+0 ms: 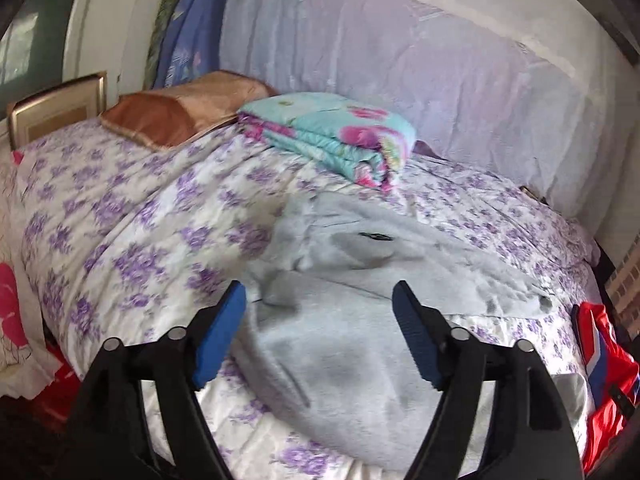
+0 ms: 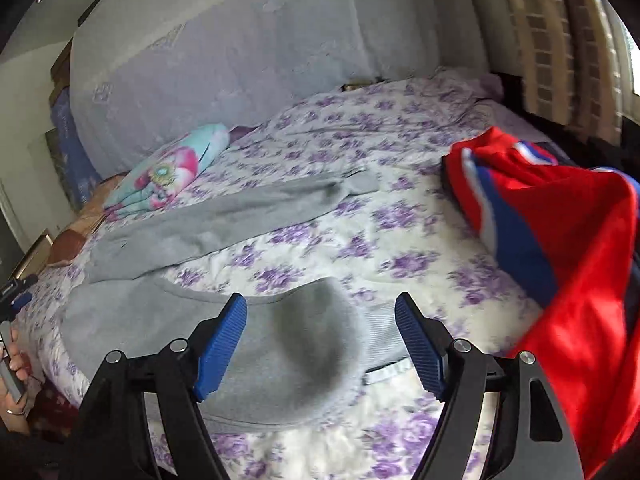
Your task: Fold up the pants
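Note:
Grey fleece pants point(image 1: 352, 308) lie spread and rumpled on a bed with a purple-flowered cover point(image 1: 132, 216). In the right wrist view the pants point(image 2: 224, 220) show two legs: one runs toward the far middle, the other ends in a ribbed cuff point(image 2: 380, 336) just ahead of me. My left gripper point(image 1: 319, 292) is open and empty, hovering over the waist end of the pants. My right gripper point(image 2: 321, 304) is open and empty, hovering over the near leg's cuff end.
A folded turquoise and pink quilt point(image 1: 332, 136) and a brown pillow point(image 1: 176, 116) lie at the head of the bed. A red, white and blue garment point(image 2: 560, 248) lies on the right side of the bed. A pale draped sheet point(image 1: 400, 60) hangs behind.

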`<state>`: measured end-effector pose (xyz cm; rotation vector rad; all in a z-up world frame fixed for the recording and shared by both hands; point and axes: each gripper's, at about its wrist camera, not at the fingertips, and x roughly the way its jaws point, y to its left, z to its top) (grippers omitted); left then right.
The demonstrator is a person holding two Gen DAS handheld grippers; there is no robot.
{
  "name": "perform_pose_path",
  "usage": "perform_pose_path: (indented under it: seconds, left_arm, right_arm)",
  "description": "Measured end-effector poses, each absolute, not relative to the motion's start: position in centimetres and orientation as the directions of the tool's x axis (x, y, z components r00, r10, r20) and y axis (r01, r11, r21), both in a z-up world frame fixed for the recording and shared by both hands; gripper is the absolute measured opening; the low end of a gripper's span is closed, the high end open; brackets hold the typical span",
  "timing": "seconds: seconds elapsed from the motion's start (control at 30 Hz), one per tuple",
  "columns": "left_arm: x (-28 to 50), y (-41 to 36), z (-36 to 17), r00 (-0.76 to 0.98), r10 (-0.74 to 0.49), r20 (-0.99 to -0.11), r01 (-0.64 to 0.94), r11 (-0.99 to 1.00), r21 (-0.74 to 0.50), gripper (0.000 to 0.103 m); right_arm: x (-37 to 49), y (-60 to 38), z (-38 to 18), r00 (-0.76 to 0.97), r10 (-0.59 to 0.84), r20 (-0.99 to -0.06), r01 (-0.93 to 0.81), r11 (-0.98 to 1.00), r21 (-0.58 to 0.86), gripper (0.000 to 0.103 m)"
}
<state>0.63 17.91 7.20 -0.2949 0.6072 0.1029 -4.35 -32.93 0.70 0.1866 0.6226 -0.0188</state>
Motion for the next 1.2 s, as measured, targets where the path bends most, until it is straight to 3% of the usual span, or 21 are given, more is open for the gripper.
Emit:
perform_pose_path:
  seconds: [0.07,0.13,0.2,0.27,0.4,0.47,0.6,0.73,0.97,1.0,1.03,1.07,1.1,1.13,1.2]
  left_arm:
    - [2.1,15.7,6.0,0.797,0.021,-0.603,-0.149,0.975,-0.163,0.086]
    - [5.0,15.1,1.3,0.7,0.051,-0.712,-0.167,0.982,-0.093,0.086]
    - [7.1,16.3,-4.5,0.556,0.018,-0.831,-0.197,0.974,-0.11,0.084]
    - [6.1,15.2,-4.1,0.613,0.095,-0.784,-0.162,0.987,-0.008,0.085]
    - [6.0,16.2,1.7,0.682,-0.052,-0.729,-0.099,0.982,-0.162,0.085]
    - [7.7,17.6,4.8,0.718,-0.061,-0.693,-0.108,0.974,-0.197,0.097]
    - [16.4,22.5,5.9,0.675,-0.006,-0.738,-0.212,0.956,-0.201,0.098]
    - [25.1,25.6,1.4,0.542,-0.052,-0.839,-0.264,0.937,-0.229,0.097]
    - [31.8,25.1,-4.1,0.401,-0.114,-0.909,-0.303,0.92,-0.249,0.097]
    - [32.0,25.1,-4.6,0.401,-0.127,-0.907,-0.31,0.913,-0.265,0.094]
    - [32.0,25.1,-4.6,0.409,-0.136,-0.902,-0.303,0.912,-0.275,0.076]
    - [31.9,24.7,-4.2,0.422,-0.151,-0.894,-0.282,0.915,-0.288,0.056]
    - [31.7,24.4,-3.6,0.44,-0.163,-0.883,-0.261,0.918,-0.3,0.051]
    - [31.4,24.1,-2.9,0.458,-0.172,-0.872,-0.247,0.918,-0.31,0.044]
    - [30.1,23.7,-0.7,0.513,-0.176,-0.84,-0.215,0.921,-0.324,0.041]
  right_arm:
    - [-1.8,-32.8,-2.0,0.741,0.051,-0.67,0.08,0.983,0.163,0.08]
    - [1.1,-34.4,-6.7,0.585,0.004,-0.811,0.184,0.973,0.138,0.083]
    - [0.3,-34.8,-7.1,0.646,0.003,-0.763,0.164,0.976,0.143,0.088]
    - [0.4,-34.0,-6.5,0.615,-0.017,-0.788,0.163,0.981,0.106,0.088]
    - [1.4,-31.4,-0.2,0.723,0.049,-0.69,0.022,0.995,0.094,0.089]
    - [3.9,-28.9,3.2,0.761,0.079,-0.643,-0.08,0.996,0.028,0.095]
    - [13.7,-22.4,6.3,0.763,0.113,-0.636,-0.273,0.949,-0.159,0.096]
    - [25.8,-16.9,4.0,0.66,0.101,-0.744,-0.404,0.883,-0.239,0.095]
    - [38.9,-12.1,-4.4,0.492,0.007,-0.871,-0.505,0.817,-0.279,0.093]
    - [39.8,-12.0,-5.7,0.468,-0.017,-0.884,-0.502,0.817,-0.282,0.084]
    - [40.5,-12.1,-6.6,0.422,0.004,-0.907,-0.51,0.828,-0.234,0.075]
    - [40.4,-12.3,-6.3,0.406,0.061,-0.912,-0.519,0.837,-0.175,0.049]
    - [40.0,-12.0,-5.7,0.413,0.088,-0.907,-0.531,0.832,-0.161,0.018]
    - [39.2,-11.6,-4.9,0.426,0.09,-0.9,-0.543,0.822,-0.175,0.016]
    - [36.5,-10.9,-2.7,0.498,0.071,-0.864,-0.55,0.796,-0.252,0.011]
